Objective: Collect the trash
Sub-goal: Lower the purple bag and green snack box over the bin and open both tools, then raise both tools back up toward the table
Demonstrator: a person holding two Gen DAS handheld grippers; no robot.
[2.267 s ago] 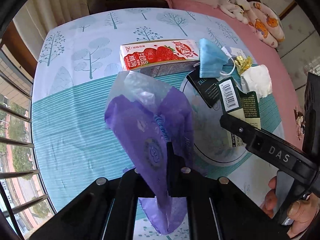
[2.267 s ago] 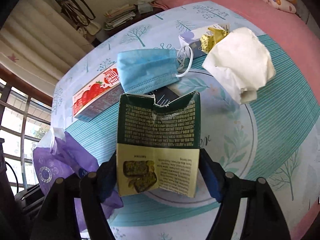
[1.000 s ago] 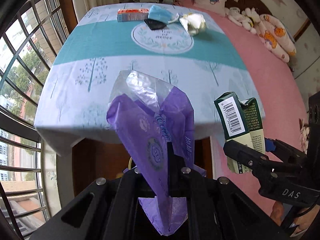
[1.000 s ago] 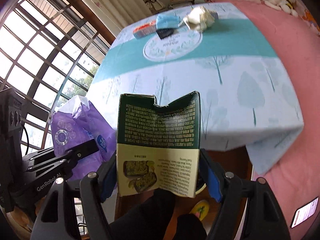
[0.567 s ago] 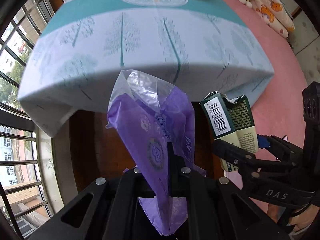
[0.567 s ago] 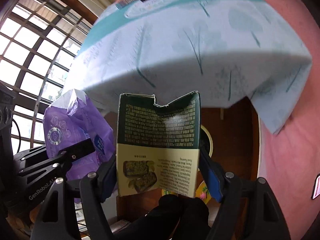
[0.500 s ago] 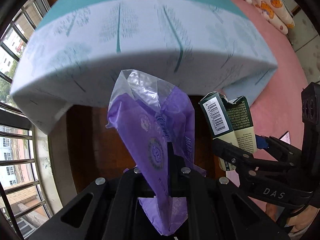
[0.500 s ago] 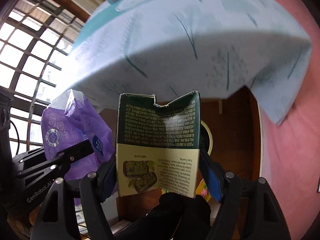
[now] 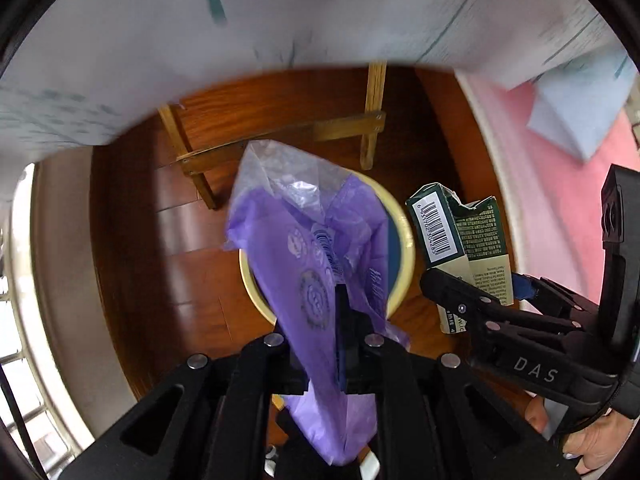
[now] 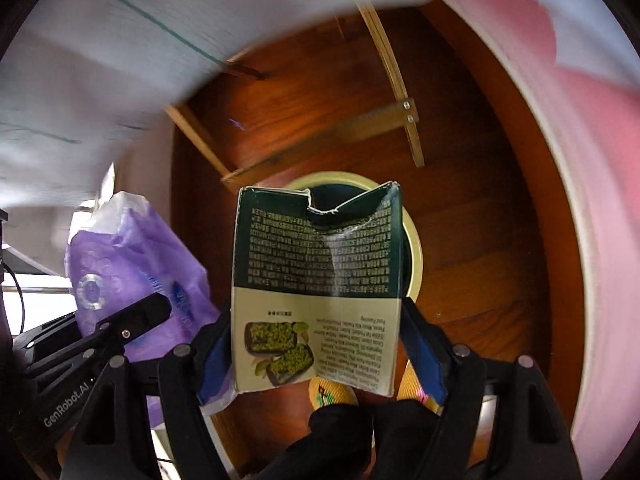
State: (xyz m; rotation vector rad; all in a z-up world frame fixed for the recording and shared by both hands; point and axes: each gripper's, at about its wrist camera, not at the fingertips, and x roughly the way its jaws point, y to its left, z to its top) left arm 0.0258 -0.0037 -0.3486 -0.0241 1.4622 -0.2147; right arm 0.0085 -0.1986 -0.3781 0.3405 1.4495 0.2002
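Both grippers point steeply down under the overhang of the pale tree-print tablecloth (image 9: 280, 20), above a round yellow-rimmed waste bin (image 10: 414, 248) on the red-brown wooden floor (image 9: 132, 240).

Left gripper (image 9: 340, 320): jaws pinched nearly together on a crumpled purple-and-clear plastic bag (image 9: 316, 240), though they are beginning to part. The bag hangs directly over the bin mouth and hides most of it.

Right gripper (image 10: 316, 344): jaws wide, blue pads against the two side edges of a dark green and cream cardboard box with a torn top (image 10: 316, 280). The box's long axis runs along the fingers, torn end pointing at the bin. In the right wrist view the box covers the opening; in the left wrist view it sits just outside the rim, on the right. Motion blur and fisheye bend make true alignment uncertain.

Judgement: the left load is better centred, and the box probably needs a small shift toward the left gripper before release.
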